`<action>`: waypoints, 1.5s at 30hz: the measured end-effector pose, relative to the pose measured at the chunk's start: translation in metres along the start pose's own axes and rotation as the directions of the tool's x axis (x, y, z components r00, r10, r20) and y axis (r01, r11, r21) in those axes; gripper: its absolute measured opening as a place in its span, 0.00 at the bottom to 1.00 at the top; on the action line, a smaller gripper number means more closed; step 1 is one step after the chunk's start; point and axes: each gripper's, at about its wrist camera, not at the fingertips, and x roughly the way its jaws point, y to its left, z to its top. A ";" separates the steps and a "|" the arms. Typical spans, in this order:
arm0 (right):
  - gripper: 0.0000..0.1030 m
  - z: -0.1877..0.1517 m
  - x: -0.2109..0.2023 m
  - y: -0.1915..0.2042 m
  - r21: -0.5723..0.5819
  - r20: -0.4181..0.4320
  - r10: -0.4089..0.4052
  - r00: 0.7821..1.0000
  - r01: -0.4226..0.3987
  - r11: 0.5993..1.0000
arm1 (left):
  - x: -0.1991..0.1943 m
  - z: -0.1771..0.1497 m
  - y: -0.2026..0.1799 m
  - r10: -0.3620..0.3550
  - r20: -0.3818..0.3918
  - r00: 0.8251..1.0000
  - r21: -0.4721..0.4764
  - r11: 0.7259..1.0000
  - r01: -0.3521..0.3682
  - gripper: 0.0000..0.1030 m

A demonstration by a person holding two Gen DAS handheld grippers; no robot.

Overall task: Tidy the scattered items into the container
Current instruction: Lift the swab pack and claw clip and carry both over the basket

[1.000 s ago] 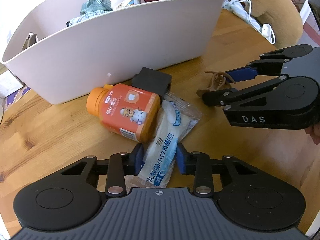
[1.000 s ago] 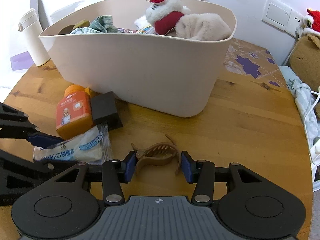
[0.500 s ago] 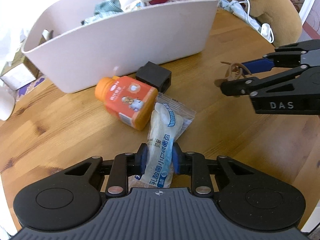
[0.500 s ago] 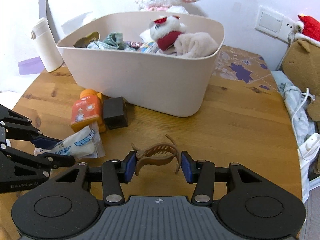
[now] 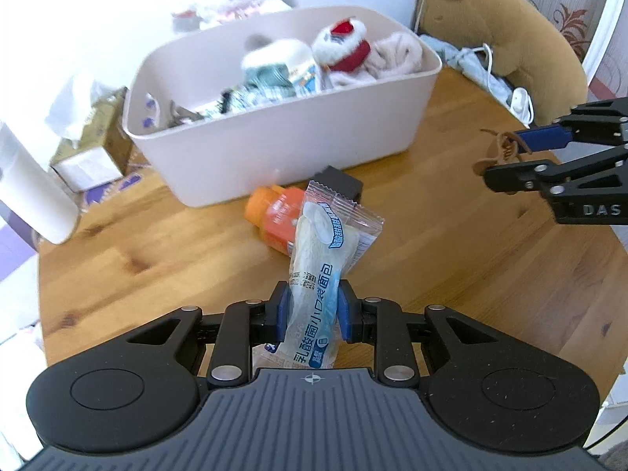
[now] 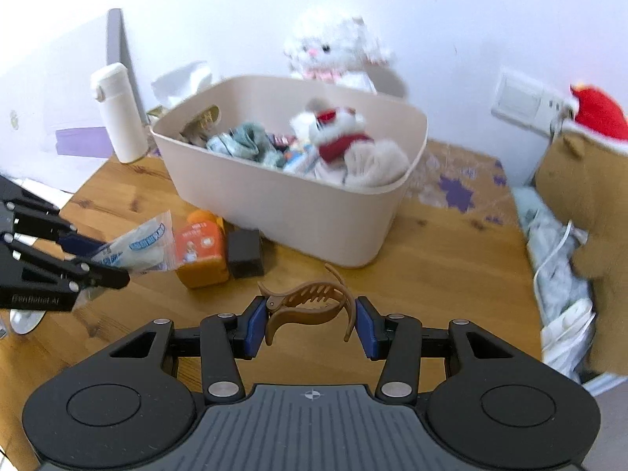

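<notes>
Both tools have risen off the table since the earlier frames, each carrying its item, so more of the bin's inside now shows.

Left wrist view: the left tool [image 5: 312, 316] pinches a bread packet [image 5: 325, 271] between its pads, the packet standing up clear of the table [image 5: 157, 259]. Beyond it an orange bottle [image 5: 274, 218] and a black block [image 5: 339, 182] lie on the table just beside the bin [image 5: 282, 145]. At the right edge the right tool [image 5: 506, 153] holds a brown hair clip [image 5: 504, 147] in the air.

Right wrist view: the right tool [image 6: 310, 324] grips the hair clip [image 6: 310, 306] across its length. The bin [image 6: 314, 212] already holds a plush toy in red [image 6: 337, 133], cloth items, some packets and a second clip near its far corner; it looks well filled but not heaped.

Judging by this, most items are in. 2 are lifted and still to be dropped in, and 2, the bottle [image 6: 200, 251] and block [image 6: 245, 253], wait on the table.
</notes>
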 end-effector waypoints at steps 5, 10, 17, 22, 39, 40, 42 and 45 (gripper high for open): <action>0.43 0.013 -0.021 0.001 -0.011 0.045 0.012 0.999 -0.011 1.000 | -0.021 0.007 0.012 0.018 0.041 0.999 -0.015 1.000 -0.017 0.24; 0.43 0.029 -0.037 -0.002 -0.011 0.092 0.017 0.996 -0.016 1.000 | -0.041 0.019 0.020 0.043 0.092 0.995 -0.024 0.999 -0.041 0.24; 0.43 0.048 -0.047 -0.006 -0.026 0.152 0.012 0.988 -0.008 1.000 | -0.063 0.043 0.027 0.087 0.153 0.984 -0.045 0.996 -0.081 0.24; 0.43 0.063 -0.051 -0.016 -0.033 0.188 -0.003 0.982 0.010 0.999 | -0.069 0.063 0.030 0.099 0.199 0.975 -0.026 0.995 -0.095 0.24; 0.44 0.143 -0.030 -0.045 -0.062 0.285 -0.044 0.957 0.064 0.996 | -0.054 0.149 0.059 0.163 0.282 0.945 -0.056 0.987 -0.154 0.24; 0.44 0.148 -0.027 -0.045 -0.065 0.288 -0.045 0.956 0.066 0.996 | -0.053 0.153 0.059 0.165 0.285 0.944 -0.051 0.986 -0.157 0.24; 0.44 0.155 -0.021 -0.046 -0.069 0.290 -0.046 0.956 0.068 0.995 | -0.050 0.162 0.059 0.161 0.287 0.944 -0.035 0.987 -0.157 0.24; 0.44 0.165 -0.007 -0.046 -0.068 0.279 -0.039 0.960 0.060 0.996 | -0.041 0.174 0.059 0.160 0.284 0.945 -0.013 0.986 -0.163 0.25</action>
